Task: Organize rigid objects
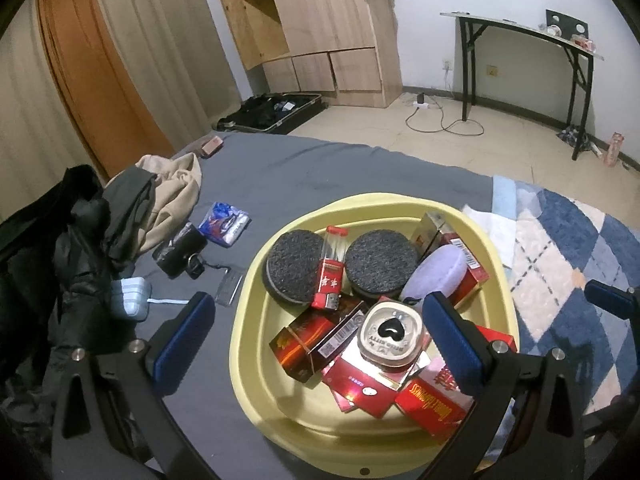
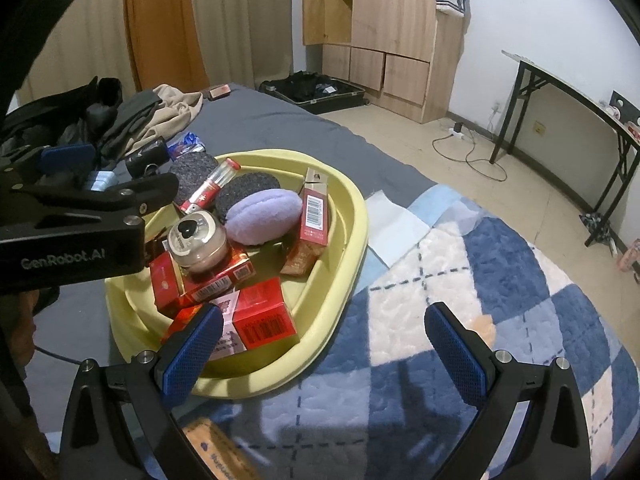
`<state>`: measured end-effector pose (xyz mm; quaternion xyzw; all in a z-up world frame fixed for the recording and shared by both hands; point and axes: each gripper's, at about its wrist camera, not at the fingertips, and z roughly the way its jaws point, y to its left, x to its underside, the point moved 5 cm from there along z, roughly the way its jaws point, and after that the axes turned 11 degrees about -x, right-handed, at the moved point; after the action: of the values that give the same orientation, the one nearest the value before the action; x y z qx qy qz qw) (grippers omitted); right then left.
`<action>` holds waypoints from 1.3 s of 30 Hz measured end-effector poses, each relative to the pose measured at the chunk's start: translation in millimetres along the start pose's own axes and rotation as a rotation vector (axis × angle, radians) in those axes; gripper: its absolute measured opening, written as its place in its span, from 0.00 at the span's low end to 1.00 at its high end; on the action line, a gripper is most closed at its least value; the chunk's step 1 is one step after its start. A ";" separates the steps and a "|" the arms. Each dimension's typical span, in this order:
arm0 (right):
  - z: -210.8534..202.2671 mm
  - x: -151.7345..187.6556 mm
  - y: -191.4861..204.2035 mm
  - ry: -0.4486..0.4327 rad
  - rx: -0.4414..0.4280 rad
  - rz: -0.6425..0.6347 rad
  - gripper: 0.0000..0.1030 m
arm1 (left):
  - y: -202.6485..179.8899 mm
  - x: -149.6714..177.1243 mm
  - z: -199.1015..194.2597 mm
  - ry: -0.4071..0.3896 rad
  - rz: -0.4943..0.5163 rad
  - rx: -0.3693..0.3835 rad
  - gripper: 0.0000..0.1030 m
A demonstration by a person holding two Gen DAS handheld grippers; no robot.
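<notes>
Both tongs wide, empty: left gripper (image 1: 316,336) over the yellow basin (image 1: 496,256), gathering boxes; right gripper (image 2: 324,340) beside its rim.

Wooden wardrobe (image 1: 320,32), open suitcase (image 1: 276,114), black-legged folding table (image 1: 528,40), checked blue blanket (image 2: 500,300), heaped clothes (image 1: 132,208).

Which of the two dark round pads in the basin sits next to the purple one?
The right-hand dark pad, beside the purple pad; the other lies left of the lighter.

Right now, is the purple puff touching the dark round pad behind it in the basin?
Touching. The right wrist view shows the purple puff pressed against the dark round pad with no gap; the left wrist view agrees.
</notes>
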<state>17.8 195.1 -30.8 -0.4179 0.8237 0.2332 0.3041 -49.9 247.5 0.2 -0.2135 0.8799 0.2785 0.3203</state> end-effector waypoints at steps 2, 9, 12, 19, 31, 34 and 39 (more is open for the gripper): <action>0.5 0.2 -0.3 0.002 0.001 0.000 1.00 | -1.1 0.7 0.8 0.003 0.003 0.000 1.00; 0.8 0.5 -1.2 0.001 0.000 0.000 1.00 | 0.4 0.0 0.3 0.003 0.000 0.000 1.00; 2.0 1.1 -0.5 0.006 0.000 -0.003 1.00 | -1.0 -0.2 -0.3 0.003 0.002 0.004 1.00; 8.0 2.0 0.9 0.018 0.000 -0.009 1.00 | -7.6 -0.5 0.0 -0.001 0.030 0.008 1.00; 14.7 3.7 1.8 0.032 -0.005 -0.013 1.00 | 0.9 3.0 13.1 0.033 -0.002 0.001 1.00; 14.1 3.6 1.8 0.032 -0.006 -0.017 1.00 | 0.8 2.9 12.6 0.030 -0.001 0.000 1.00; 12.1 3.3 -0.3 0.027 -0.003 -0.010 1.00 | 0.5 3.2 15.4 0.029 -0.002 0.003 1.00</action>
<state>20.2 200.9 -41.7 -0.4256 0.8252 0.2271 0.2937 -45.5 257.0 -11.7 -0.2181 0.8846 0.2738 0.3081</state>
